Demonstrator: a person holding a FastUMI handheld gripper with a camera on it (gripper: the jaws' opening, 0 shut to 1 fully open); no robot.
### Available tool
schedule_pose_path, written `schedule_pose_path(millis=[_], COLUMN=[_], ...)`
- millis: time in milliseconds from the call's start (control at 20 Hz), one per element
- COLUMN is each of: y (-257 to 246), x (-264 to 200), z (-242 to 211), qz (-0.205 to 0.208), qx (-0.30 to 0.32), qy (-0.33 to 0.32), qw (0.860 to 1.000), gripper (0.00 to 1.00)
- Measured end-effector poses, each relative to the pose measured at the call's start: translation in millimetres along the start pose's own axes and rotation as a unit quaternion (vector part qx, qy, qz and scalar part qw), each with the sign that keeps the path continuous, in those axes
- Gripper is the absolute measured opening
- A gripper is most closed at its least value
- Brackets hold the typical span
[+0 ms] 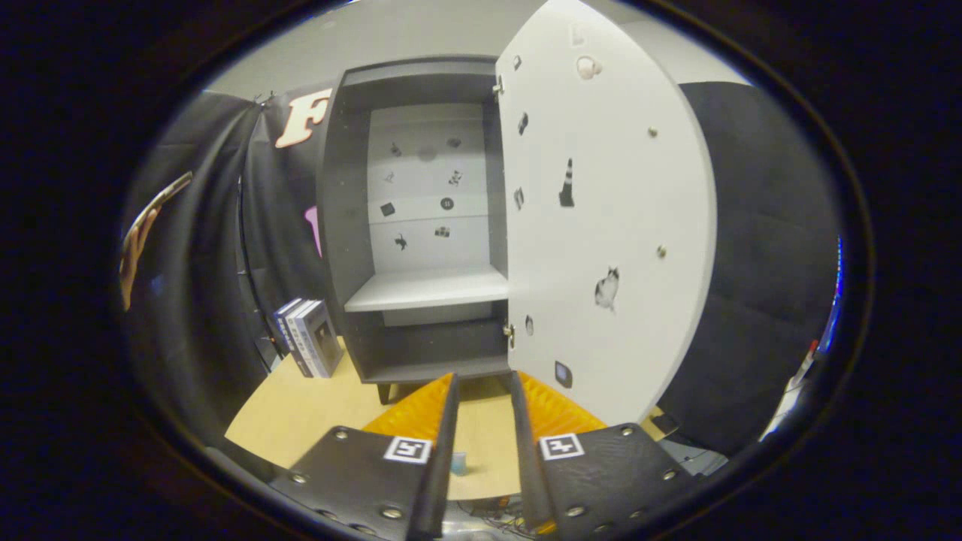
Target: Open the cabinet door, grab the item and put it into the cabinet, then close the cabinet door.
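Fingers [483, 391] stand a little apart, holding nothing, just short of the cabinet [421, 225] on the surface [301, 413]. Its door [609, 225] is swung wide open to the right; the shelf [428, 289] inside is bare. Books [308, 338] lean by the cabinet's left side. A small blue item [458, 462] sits near the surface's front edge, between the fingers.

Cabinet [349, 225] ahead of fingers: matt dark panels, smooth pale shelf [428, 289] inside. Door [624, 248], swung open right of fingers: smooth matt white, w/ small stickers and shiny metal hinges. Table [301, 413] below: light wood-look, smooth. Booth wall [203, 285]: matt cloth, creased.
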State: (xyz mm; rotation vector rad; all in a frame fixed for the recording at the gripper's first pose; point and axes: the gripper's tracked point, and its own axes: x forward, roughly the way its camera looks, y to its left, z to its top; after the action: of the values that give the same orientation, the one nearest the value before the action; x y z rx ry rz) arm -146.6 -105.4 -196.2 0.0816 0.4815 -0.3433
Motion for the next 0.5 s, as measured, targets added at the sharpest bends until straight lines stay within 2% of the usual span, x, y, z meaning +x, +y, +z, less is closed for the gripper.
schedule_pose_path(millis=[300, 500], y=[28.5, 45.0], x=[43.0, 74.6], z=[-74.9, -130.6], qz=[0.021, 0.028], qx=[0.002, -0.024], qy=[0.059, 0.099], qw=[0.998, 0.994], gripper=[0.82, 0.83])
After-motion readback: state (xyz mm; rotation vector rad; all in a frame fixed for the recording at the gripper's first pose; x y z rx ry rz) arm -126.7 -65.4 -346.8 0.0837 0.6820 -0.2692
